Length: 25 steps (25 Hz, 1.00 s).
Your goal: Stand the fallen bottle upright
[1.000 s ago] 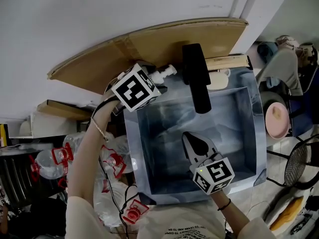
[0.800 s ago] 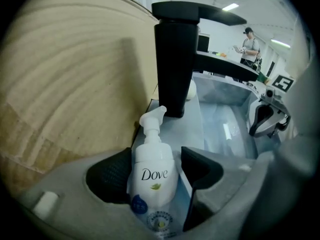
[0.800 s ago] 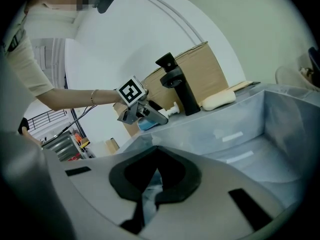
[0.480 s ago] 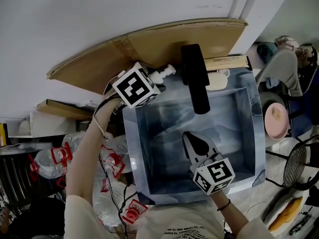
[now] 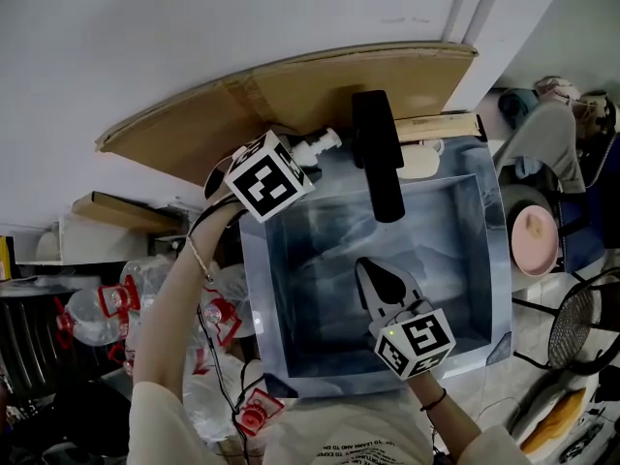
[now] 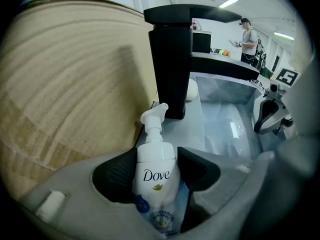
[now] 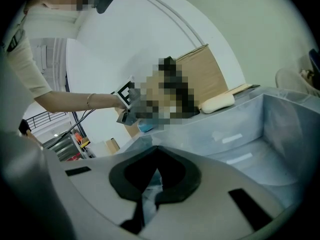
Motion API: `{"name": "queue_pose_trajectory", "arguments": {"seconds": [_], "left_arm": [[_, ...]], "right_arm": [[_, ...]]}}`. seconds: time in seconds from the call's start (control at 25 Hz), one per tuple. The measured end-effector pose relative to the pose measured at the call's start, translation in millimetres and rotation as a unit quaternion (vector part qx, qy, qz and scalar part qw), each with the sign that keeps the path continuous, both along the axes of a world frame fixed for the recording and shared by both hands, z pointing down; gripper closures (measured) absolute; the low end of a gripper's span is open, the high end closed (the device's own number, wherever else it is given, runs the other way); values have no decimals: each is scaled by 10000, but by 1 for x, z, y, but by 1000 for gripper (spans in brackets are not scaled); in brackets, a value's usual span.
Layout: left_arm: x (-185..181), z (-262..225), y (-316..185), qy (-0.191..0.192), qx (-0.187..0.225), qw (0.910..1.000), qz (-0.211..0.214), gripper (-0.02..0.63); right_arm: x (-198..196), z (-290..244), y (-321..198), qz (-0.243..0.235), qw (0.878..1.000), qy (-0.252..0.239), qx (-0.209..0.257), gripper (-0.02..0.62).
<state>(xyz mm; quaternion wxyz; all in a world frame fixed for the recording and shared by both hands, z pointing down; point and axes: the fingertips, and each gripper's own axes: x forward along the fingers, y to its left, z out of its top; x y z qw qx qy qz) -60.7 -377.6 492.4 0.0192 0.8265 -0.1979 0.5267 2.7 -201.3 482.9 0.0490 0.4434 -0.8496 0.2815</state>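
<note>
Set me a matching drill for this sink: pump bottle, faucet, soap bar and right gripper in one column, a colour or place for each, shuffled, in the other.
Column one
1. pump bottle
2. faucet
3. soap bar
4. right gripper

Column two
A. over the sink, fingers together
B. cream, lying on the sink's back rim
C. black, upright at the middle of the back rim
D. white, next to the cardboard sheet

Pairs: 1-D, 2-C, 3-B, 4-A

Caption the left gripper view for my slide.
Left gripper, jaws just closing, clamps a white Dove pump bottle beside the black faucet.
</note>
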Motion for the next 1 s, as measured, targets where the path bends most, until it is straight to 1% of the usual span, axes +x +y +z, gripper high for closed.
{"name": "queue_pose_trajectory", "arguments": {"seconds": [0.16, 0.32, 0.44, 0.52, 0.6, 0.64, 0.76, 0.8, 0.92, 1.0], "left_arm": [[4, -14, -1, 198, 210, 9995, -91, 345], [7, -36, -2, 605, 502, 9965, -287, 345], [5, -53, -6, 1067, 766, 9894, -612, 345], [3, -65, -8, 1475, 930, 9806, -898, 345], [1, -79, -10, 1901, 1159, 9676, -1190, 347], [0, -86, -11, 2136, 1282, 9592, -1339, 347], [-5, -107, -14, 2885, 1618, 9266, -1791, 347], [-7, -113, -14, 3082, 1718, 9160, -1907, 347], [-10, -124, -13, 3482, 1990, 8903, -2156, 347], [-13, -129, -12, 3731, 2171, 8716, -2322, 347]], "right_arm": [[1, -2, 2, -18, 10000, -4, 43, 592], [2, -6, 5, -53, 10000, -1, 83, 592], [4, -7, 8, -59, 9999, 14, 93, 592], [5, -7, 10, -61, 9999, 24, 97, 592], [6, -7, 12, -63, 9999, 34, 99, 592], [7, -7, 13, -67, 9999, 39, 101, 592], [6, -8, 15, -99, 9999, 54, 111, 592], [6, -8, 16, -109, 9999, 59, 114, 592], [6, -8, 17, -123, 9998, 76, 126, 592], [7, -7, 18, -123, 9998, 88, 129, 592]]}}
